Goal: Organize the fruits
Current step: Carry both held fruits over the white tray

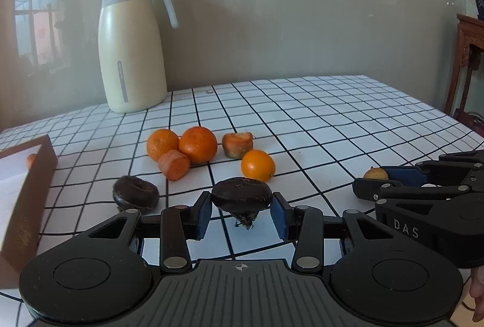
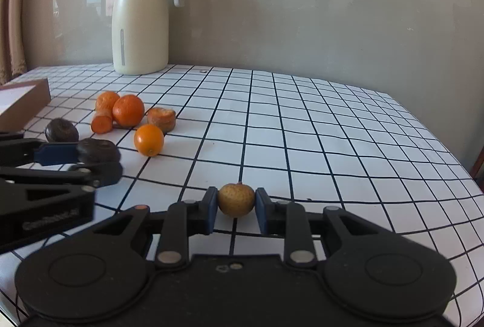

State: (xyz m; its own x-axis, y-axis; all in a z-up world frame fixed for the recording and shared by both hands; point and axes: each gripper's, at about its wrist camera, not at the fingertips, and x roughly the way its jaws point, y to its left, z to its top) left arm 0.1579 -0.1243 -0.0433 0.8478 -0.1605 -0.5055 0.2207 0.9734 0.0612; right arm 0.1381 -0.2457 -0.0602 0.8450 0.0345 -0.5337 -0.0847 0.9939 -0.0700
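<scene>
A dark brown water chestnut (image 1: 241,197) sits between the blue pads of my left gripper (image 1: 242,207), which is shut on it; its rooty tip hangs below. My right gripper (image 2: 236,203) is shut on a small yellow-brown round fruit (image 2: 236,199) just above the checked tablecloth. In the left wrist view the right gripper (image 1: 370,177) shows at the right edge with that fruit (image 1: 375,173). A second dark chestnut (image 1: 136,194) lies to the left. Behind it are two mandarins (image 1: 198,144), two carrot pieces (image 1: 174,164) and a small orange (image 1: 257,165).
A cream thermos jug (image 1: 131,55) stands at the back left by the grey wall. A brown cardboard box (image 1: 27,191) with a white inside sits at the left edge. The checked tablecloth (image 2: 332,130) stretches to the right. Dark wooden furniture (image 1: 469,55) stands beyond the table's right side.
</scene>
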